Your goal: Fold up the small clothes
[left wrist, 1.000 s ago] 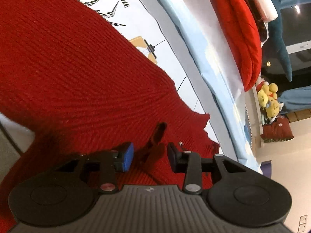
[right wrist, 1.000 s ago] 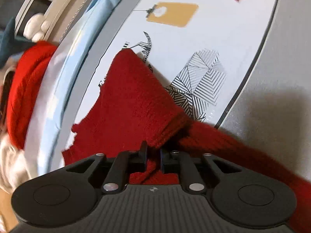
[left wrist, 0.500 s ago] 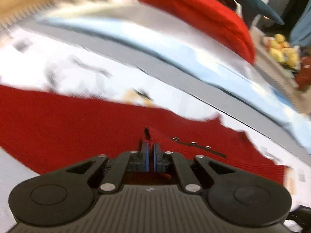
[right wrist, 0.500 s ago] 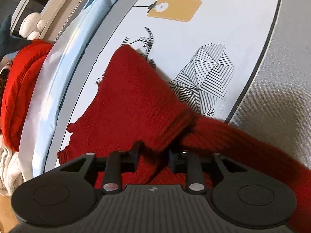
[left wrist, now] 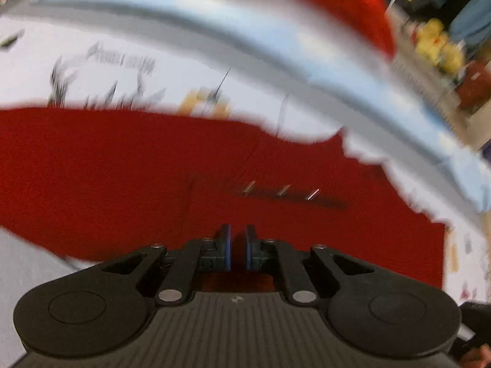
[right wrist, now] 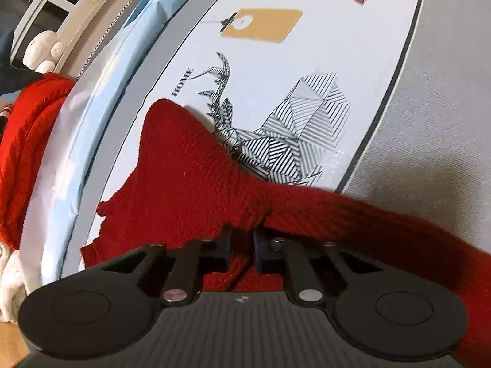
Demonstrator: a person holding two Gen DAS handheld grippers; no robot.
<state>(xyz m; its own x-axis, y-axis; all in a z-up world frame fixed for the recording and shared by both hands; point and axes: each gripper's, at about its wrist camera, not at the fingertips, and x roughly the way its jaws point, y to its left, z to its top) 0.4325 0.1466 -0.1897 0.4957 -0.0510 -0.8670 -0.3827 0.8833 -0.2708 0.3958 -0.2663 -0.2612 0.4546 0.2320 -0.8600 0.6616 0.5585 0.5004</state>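
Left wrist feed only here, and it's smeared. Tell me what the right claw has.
Observer: The right claw has a bunched fold of the red sweater between its fingers.
Operator: Say where the knit runs from there.
Observer: A sleeve-like stretch leads off to the right, over the grey border of the cover.
Operator: Name what lies beside the sweater's far tip.
Observer: A black striped deer print on the white cover, with the knit's edge overlapping it.
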